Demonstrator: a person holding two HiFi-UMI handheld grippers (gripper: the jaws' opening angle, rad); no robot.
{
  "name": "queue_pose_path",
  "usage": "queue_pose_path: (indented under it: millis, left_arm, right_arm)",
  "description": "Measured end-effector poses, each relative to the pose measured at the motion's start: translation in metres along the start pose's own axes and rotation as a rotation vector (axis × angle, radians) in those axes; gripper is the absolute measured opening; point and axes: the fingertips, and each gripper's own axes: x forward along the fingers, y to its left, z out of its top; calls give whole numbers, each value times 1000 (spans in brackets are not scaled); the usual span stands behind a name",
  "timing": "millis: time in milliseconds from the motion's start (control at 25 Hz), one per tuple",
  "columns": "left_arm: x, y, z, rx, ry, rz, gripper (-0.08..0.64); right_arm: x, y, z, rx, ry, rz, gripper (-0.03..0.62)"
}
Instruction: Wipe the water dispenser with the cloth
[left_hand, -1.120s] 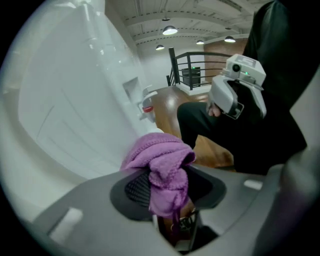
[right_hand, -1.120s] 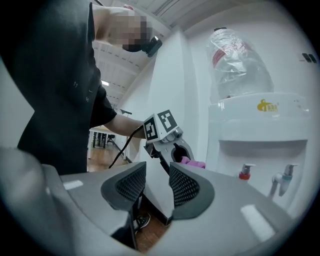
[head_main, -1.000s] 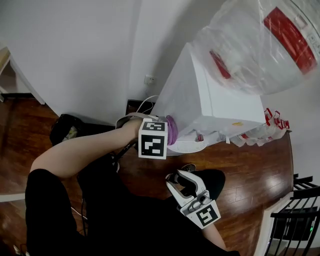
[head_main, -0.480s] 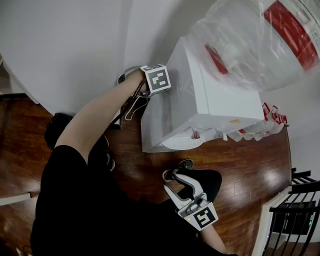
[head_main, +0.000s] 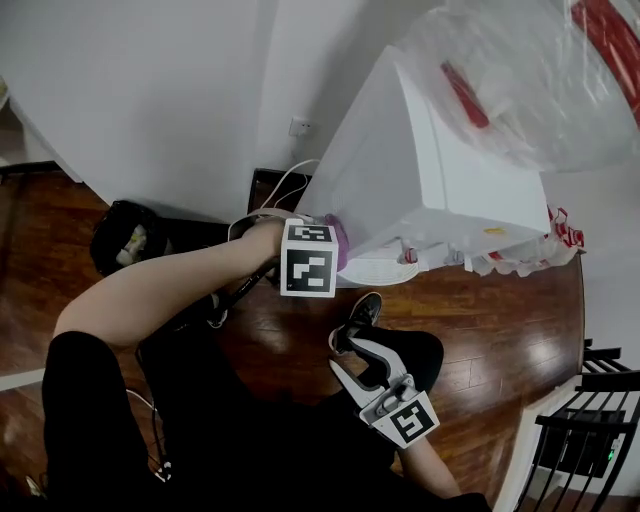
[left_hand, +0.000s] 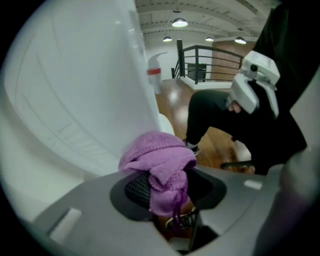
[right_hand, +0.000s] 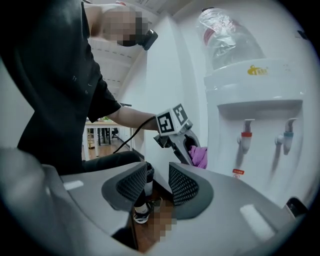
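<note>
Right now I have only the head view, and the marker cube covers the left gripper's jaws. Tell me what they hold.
Observer: In its own view the left gripper is shut on the purple cloth, which is bunched between its jaws.
Operator: Say what the cloth is up against.
Observer: It sits close beside the white side panel of the water dispenser. I cannot confirm that they touch.
Operator: Now report the other one.
Observer: In its own view the right gripper stands open with nothing between its jaws. It faces the dispenser's front, where the red tap and the blue tap hang.
</note>
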Motion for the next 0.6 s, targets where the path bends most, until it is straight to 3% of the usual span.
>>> queue_pose_path:
  millis: [240, 360, 480, 600]
  left_arm:
    - [27, 177, -44, -59, 85, 321, 192]
    - [29, 223, -57, -113, 111, 379, 192]
    - [30, 205, -57, -133, 103, 341, 192]
    - [40, 107, -40, -105, 58, 165, 192]
  right_arm:
    - [-7, -10, 12, 3, -16, -109, 137]
    - [-5, -8, 2, -16, 32, -104, 137]
    - [2, -6, -10, -4, 51, -70, 137]
    - [14, 2, -26, 52, 68, 3, 133]
